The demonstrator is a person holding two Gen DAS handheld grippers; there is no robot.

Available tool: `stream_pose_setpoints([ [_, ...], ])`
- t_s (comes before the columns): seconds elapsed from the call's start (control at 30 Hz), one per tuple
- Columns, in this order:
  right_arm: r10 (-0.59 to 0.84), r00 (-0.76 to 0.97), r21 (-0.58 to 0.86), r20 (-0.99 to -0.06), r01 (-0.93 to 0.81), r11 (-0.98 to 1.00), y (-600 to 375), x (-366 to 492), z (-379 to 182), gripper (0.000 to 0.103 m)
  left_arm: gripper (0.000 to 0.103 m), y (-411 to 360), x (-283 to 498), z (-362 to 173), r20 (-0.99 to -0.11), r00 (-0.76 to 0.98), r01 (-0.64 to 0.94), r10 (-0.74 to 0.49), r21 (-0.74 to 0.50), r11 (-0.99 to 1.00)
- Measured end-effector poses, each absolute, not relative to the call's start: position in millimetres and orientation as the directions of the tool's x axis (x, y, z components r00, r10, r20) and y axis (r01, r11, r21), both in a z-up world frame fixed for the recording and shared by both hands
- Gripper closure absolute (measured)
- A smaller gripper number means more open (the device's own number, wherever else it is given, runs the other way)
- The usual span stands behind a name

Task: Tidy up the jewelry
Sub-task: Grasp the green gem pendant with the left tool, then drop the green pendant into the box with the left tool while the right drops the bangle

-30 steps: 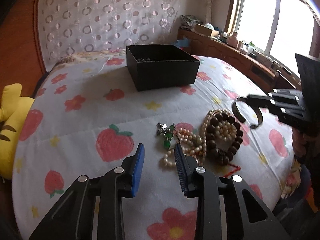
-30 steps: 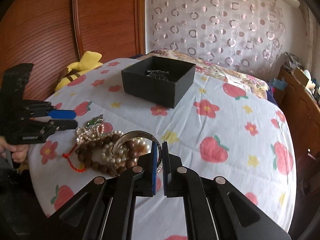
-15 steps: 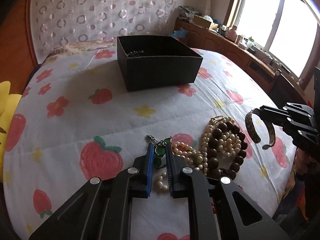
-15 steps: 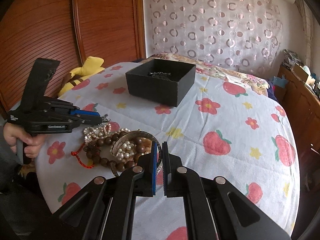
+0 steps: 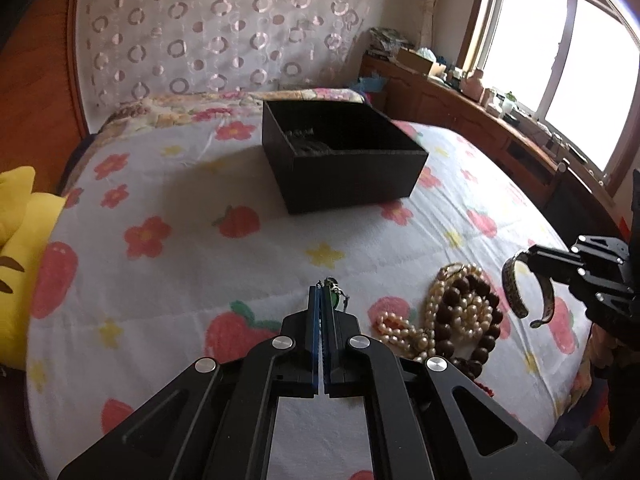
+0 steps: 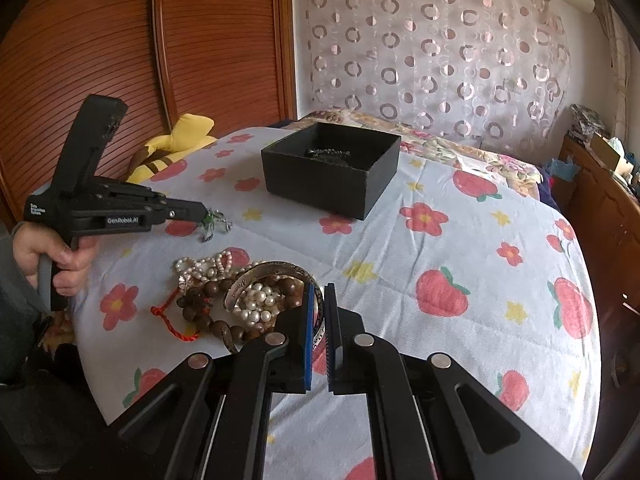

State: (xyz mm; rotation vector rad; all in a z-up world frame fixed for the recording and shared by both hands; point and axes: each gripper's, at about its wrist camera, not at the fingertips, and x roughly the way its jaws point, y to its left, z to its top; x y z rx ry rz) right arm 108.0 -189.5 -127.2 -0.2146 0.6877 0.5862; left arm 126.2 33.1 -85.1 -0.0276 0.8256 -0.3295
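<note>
Right claw [image 6: 319, 308]: closed on the silver cuff bangle [image 6: 276, 276], held above the heap of pearl and wooden bead strands [image 6: 224, 300] lying on the flower-print bed [image 6: 460, 240]. Left claw [image 5: 322, 300]: pinched on the green-stone pendant [image 6: 214, 220], clear of the sheet. Farther back, the open black box [image 5: 344, 160] rests on the bed with a dark chain [image 5: 304, 140] inside.

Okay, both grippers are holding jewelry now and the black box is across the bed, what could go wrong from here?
1. The left gripper pinches the green pendant only at its fingertips, with the charm dangling; it could slip out on the way to the black box.
2. The right gripper clamps just one edge of the open metal cuff, so the cuff may twist or drop.
3. A dropped piece could land in the bead and pearl pile and tangle.
</note>
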Motion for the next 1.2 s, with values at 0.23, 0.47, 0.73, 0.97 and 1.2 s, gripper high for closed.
stream_pose_setpoints([
  [0.23,0.434,0.637,-0.003,-0.637,-0.565,0.825,-192.0,116.8,-118.3,0.097,0.103,31.3,124.7,-53.9,-0.665,0.683,0.286,-0.304,-0.139,0.948],
  [0.47,0.419,0.671,-0.019,-0.611,-0.542,0.840,-189.4,146.0,-102.1,0.097,0.103,25.1,138.8,-29.1,-0.628,0.713,0.294,-0.312,-0.137,0.946],
  [0.73,0.404,0.698,-0.028,-0.591,-0.518,0.855,-171.2,195.7,-81.3,0.097,0.103,10.5,163.9,-6.7,-0.611,0.732,0.300,-0.301,-0.108,0.948],
  [0.97,0.380,0.699,-0.041,-0.606,-0.505,0.862,-147.3,234.9,-83.3,0.097,0.103,0.4,177.7,-2.5,-0.617,0.735,0.300,-0.282,-0.078,0.951],
  [1.2,0.346,0.701,-0.061,-0.623,-0.485,0.872,-127.3,263.3,-91.6,0.097,0.103,-3.6,187.2,-7.2,-0.630,0.731,0.291,-0.262,-0.060,0.955],
])
